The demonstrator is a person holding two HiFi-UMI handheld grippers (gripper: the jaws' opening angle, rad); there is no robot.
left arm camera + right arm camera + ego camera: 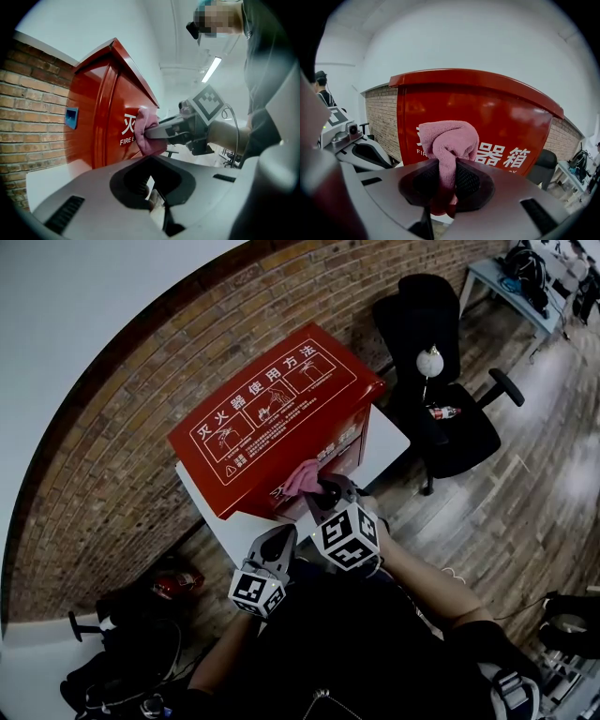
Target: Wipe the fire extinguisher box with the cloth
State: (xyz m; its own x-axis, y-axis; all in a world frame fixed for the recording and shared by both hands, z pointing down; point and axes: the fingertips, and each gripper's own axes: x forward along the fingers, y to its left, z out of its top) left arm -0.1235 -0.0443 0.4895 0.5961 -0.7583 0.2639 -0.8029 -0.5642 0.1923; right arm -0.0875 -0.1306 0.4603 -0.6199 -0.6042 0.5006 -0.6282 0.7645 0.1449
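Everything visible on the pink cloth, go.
The pink cloth looks like soft microfibre or terry, bunched into a rounded wad with folds. The right gripper is shut on its gathered neck, and a short tail hangs below the jaws. The wad stands ahead of the jaws against the front face of the red fire extinguisher box, over the start of the white lettering; from the left gripper view it appears pressed on that face. Nothing else touches it.
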